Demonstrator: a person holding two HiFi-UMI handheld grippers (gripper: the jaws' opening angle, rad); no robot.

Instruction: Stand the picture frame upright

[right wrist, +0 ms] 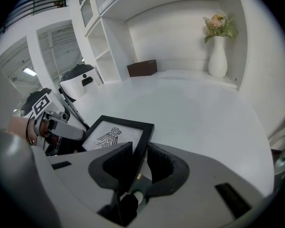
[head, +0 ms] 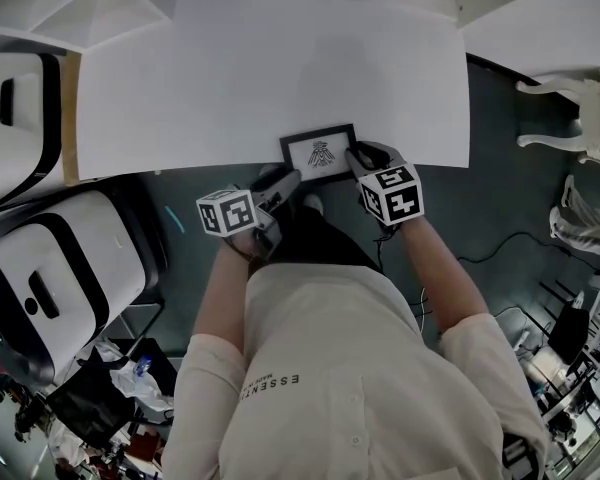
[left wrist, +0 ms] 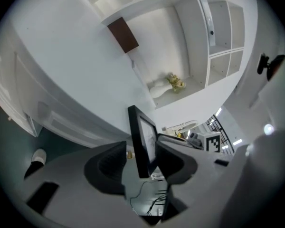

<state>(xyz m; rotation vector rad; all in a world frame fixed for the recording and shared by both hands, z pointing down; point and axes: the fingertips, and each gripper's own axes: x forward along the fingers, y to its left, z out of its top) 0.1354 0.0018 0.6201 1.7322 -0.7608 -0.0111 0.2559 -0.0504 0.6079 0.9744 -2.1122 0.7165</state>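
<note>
A small black picture frame [head: 320,155] with a bird-like drawing lies nearly flat at the near edge of the white table [head: 280,68]. My right gripper [head: 358,158] is at its right side. In the right gripper view the frame's [right wrist: 111,137] black edge is pinched between both pads of that gripper [right wrist: 140,156]. My left gripper [head: 285,180] is at the frame's near left corner. In the left gripper view the frame [left wrist: 143,137] stands edge-on between the jaws of the left gripper [left wrist: 141,152]. The right pad lies against it and a gap shows beside the left pad.
Two white rounded machines [head: 50,278] [head: 10,118] stand to the left of the table. A brown box [right wrist: 142,67] and a white vase with flowers [right wrist: 217,56] sit at the table's far side under white shelves. A white chair [head: 580,108] is to the right.
</note>
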